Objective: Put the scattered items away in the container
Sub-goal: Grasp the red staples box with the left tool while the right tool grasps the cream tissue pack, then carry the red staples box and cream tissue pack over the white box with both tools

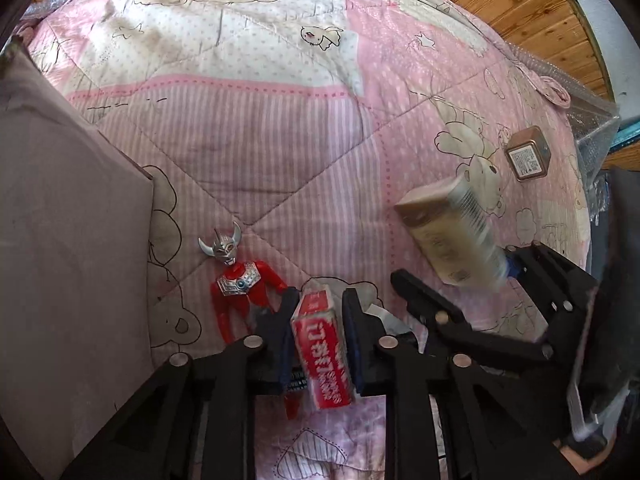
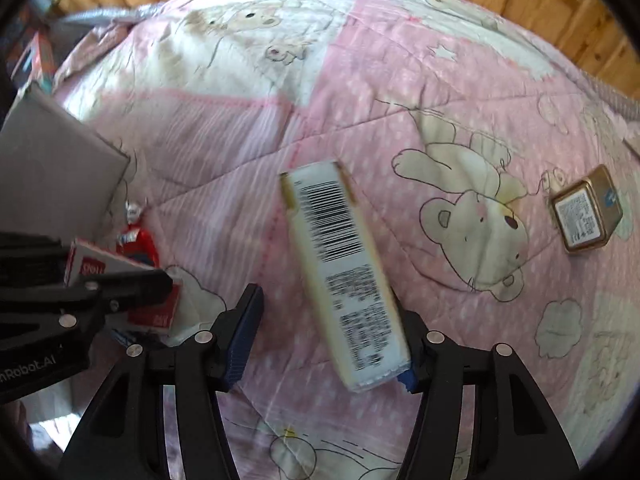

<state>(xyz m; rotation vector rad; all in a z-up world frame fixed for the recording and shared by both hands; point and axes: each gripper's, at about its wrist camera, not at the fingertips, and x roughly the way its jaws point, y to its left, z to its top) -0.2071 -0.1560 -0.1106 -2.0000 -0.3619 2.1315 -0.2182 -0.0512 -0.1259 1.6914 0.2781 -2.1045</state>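
I see the grey container (image 1: 68,248) walling off my left; open pink quilt (image 1: 280,152) lies ahead. My left gripper (image 1: 320,320) is clamped on a red box (image 1: 322,356), long axis pointing forward. My right gripper (image 2: 332,344) stands wide; the blurred barcode carton (image 2: 344,276) leans on its right finger only, pointing forward-left.

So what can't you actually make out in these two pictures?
- Grey container: both views show only an outer wall; its inside is hidden.
- Toy figure: legs hidden behind the left fingers and red box.
- Pale box: motion blur makes its print unreadable; whether the right fingers grip it is unclear.
- Small tin: label too small.
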